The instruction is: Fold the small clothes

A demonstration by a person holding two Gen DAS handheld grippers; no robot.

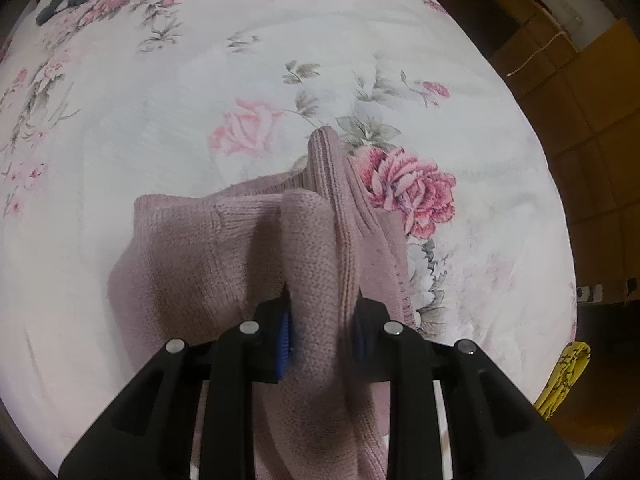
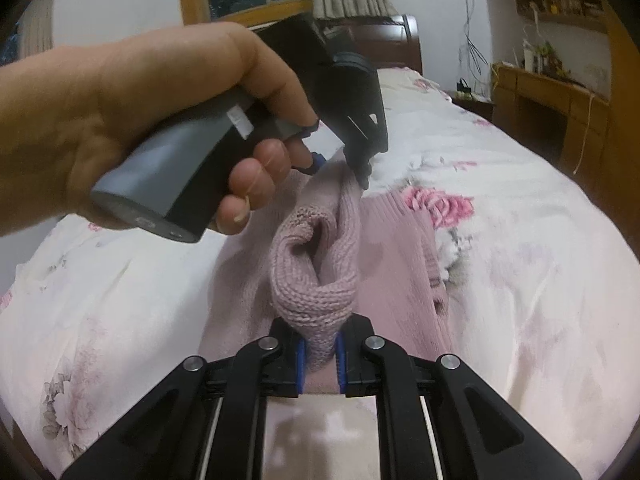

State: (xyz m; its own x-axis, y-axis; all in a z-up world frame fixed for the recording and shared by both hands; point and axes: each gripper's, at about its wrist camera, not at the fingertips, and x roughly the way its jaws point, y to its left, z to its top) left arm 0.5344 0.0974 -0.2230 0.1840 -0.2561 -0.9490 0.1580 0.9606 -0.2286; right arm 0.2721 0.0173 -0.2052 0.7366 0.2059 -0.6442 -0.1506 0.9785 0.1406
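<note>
The pink knit sweater (image 1: pixel 248 248) lies bunched on the floral bedspread (image 1: pixel 160 100), lifted where I hold it. It looks soft, thick and light, likely to sag and stretch between grips, so I judge hems and ribbed edges the best holds. My left gripper (image 1: pixel 320 332) pinches a fold of the body; my right gripper (image 2: pixel 320 354) clamps the ribbed cuff (image 2: pixel 312 280). In the right view, my left hand (image 2: pixel 132 120) sits at eleven o'clock, tilting its tool down toward the knit at twelve.
</note>
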